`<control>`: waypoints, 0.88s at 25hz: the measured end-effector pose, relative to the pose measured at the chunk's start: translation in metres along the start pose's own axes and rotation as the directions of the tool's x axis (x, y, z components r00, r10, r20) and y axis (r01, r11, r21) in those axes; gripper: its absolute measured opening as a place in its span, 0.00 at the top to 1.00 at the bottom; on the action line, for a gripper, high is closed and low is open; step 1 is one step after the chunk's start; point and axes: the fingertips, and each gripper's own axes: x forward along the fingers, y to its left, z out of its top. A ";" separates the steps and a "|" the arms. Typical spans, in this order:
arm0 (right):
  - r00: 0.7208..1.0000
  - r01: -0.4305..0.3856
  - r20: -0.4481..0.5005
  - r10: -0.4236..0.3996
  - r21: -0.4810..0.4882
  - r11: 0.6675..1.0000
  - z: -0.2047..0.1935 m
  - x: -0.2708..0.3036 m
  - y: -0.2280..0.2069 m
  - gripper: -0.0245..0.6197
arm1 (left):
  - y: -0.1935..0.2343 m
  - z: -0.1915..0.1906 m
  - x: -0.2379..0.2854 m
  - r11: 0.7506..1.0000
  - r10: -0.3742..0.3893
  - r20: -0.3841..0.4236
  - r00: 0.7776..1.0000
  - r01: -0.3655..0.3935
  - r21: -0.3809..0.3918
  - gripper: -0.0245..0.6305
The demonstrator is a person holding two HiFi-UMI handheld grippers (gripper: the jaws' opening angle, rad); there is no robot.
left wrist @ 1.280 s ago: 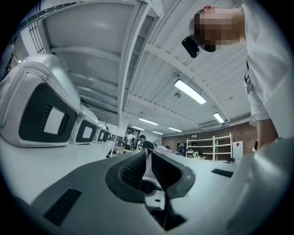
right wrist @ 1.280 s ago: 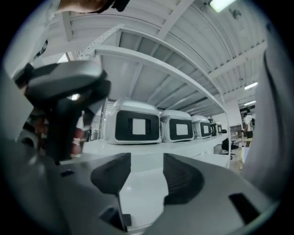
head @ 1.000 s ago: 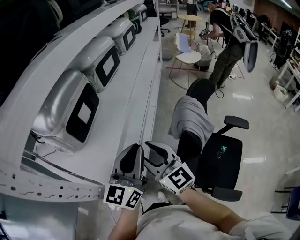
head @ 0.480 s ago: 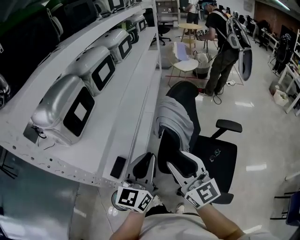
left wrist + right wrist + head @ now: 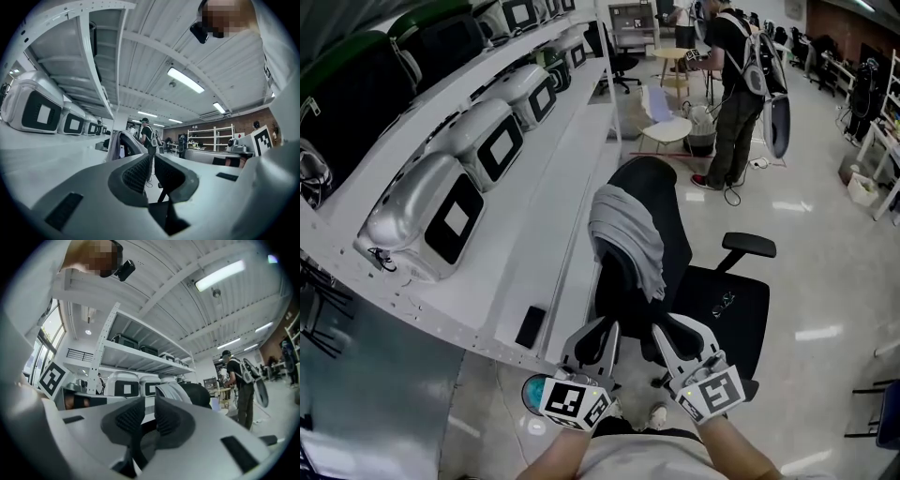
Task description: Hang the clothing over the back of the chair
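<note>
A grey garment (image 5: 628, 230) lies draped over the top of the backrest of a black office chair (image 5: 727, 309). Both grippers are at the bottom of the head view, short of the chair and apart from the garment. My left gripper (image 5: 602, 325) holds nothing and its pads stand almost together. Nothing is between the jaws of my right gripper (image 5: 675, 323) either, and they are closing. In the left gripper view the garment (image 5: 114, 145) hangs far beyond the jaws (image 5: 153, 171). In the right gripper view it (image 5: 171, 391) shows ahead over the dark backrest (image 5: 199, 397).
A long white shelf (image 5: 581, 187) with several grey machines (image 5: 422, 211) runs along the left, close to the chair. A dark flat item (image 5: 531, 326) lies on its near end. A person with a backpack (image 5: 736, 94) stands beyond, by a light chair (image 5: 670, 127).
Both grippers have drawn back from the chair toward the bottom of the head view. The right jaws have narrowed. The garment stays over the backrest.
</note>
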 end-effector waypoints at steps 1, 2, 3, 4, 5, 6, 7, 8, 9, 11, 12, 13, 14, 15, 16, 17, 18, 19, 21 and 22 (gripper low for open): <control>1.000 0.009 0.001 -0.009 0.000 1.000 0.002 -0.005 -0.001 0.86 | -0.005 -0.004 0.000 1.000 -0.016 -0.011 1.000 0.016 0.000 0.90; 1.000 0.018 0.004 -0.018 0.002 1.000 0.004 -0.010 -0.002 0.88 | -0.009 -0.008 0.000 0.999 -0.032 -0.021 0.999 0.032 -0.002 0.90; 1.000 0.028 0.010 -0.028 0.007 1.000 0.007 -0.014 -0.003 0.88 | -0.013 -0.011 0.000 0.999 -0.047 -0.031 0.998 0.047 -0.004 0.90; 0.999 0.038 0.016 -0.039 0.013 0.999 0.009 -0.018 -0.003 0.89 | -0.016 -0.015 -0.002 0.998 -0.061 -0.040 0.997 0.061 -0.005 0.90; 0.998 0.051 0.024 -0.051 0.025 0.998 0.011 -0.020 -0.004 0.89 | -0.017 -0.019 -0.002 0.997 -0.074 -0.048 0.996 0.074 -0.005 0.90; 0.997 0.064 0.031 -0.065 0.040 0.997 0.013 -0.021 -0.005 0.89 | -0.018 -0.023 -0.003 0.996 -0.085 -0.054 0.995 0.084 -0.006 0.90; 0.996 0.075 0.040 -0.077 0.054 0.996 0.016 -0.021 -0.005 0.89 | -0.017 -0.025 -0.004 0.996 -0.092 -0.059 0.994 0.092 -0.007 0.90; 0.995 0.081 0.048 -0.084 0.056 0.995 0.019 -0.020 -0.003 0.89 | -0.017 -0.026 -0.005 0.995 -0.098 -0.062 0.993 0.097 -0.008 0.90; 0.995 0.082 0.053 -0.085 0.046 0.996 0.021 -0.019 0.000 0.90 | -0.016 -0.027 -0.006 0.995 -0.103 -0.064 0.993 0.103 -0.010 0.90; 0.995 0.079 0.057 -0.080 0.019 0.997 0.025 -0.017 0.007 0.90 | -0.017 -0.027 -0.008 0.993 -0.115 -0.064 0.991 0.114 -0.013 0.90; 0.995 0.078 0.057 -0.078 0.012 0.997 0.025 -0.015 0.010 0.91 | -0.017 -0.026 -0.009 0.993 -0.120 -0.060 0.991 0.120 -0.011 0.90; 0.996 0.075 0.056 -0.075 0.008 0.997 0.025 -0.013 0.014 0.91 | -0.017 -0.024 -0.011 0.992 -0.124 -0.055 0.991 0.124 -0.008 0.90; 0.996 0.069 0.053 -0.070 0.005 0.998 0.025 -0.011 0.018 0.91 | -0.016 -0.022 -0.012 0.992 -0.126 -0.051 0.991 0.126 -0.007 0.90; 0.997 0.062 0.048 -0.062 0.002 0.998 0.024 -0.009 0.022 0.91 | -0.014 -0.021 -0.013 0.992 -0.126 -0.049 0.991 0.126 -0.008 0.90; 0.998 0.054 0.044 -0.054 0.001 0.999 0.023 -0.007 0.027 0.91 | -0.012 -0.021 -0.014 0.992 -0.127 -0.048 0.991 0.127 -0.011 0.90; 0.998 0.047 0.041 -0.047 0.002 0.999 0.022 -0.004 0.031 0.91 | -0.010 -0.022 -0.015 0.992 -0.128 -0.049 0.990 0.128 -0.015 0.90; 0.998 0.042 0.040 -0.043 0.005 0.999 0.022 -0.002 0.033 0.91 | -0.009 -0.022 -0.016 0.991 -0.131 -0.051 0.990 0.130 -0.018 0.90; 0.998 0.039 0.042 -0.040 0.009 0.999 0.022 0.000 0.035 0.91 | -0.008 -0.022 -0.017 0.991 -0.134 -0.051 0.990 0.133 -0.019 0.90; 0.998 0.034 0.045 -0.034 0.012 0.999 0.023 0.005 0.037 0.91 | -0.005 -0.021 -0.018 0.991 -0.136 -0.049 0.990 0.135 -0.019 0.90; 0.998 0.032 0.045 -0.032 0.010 0.999 0.023 0.006 0.038 0.91 | -0.004 -0.021 -0.018 0.991 -0.135 -0.047 0.990 0.135 -0.018 0.90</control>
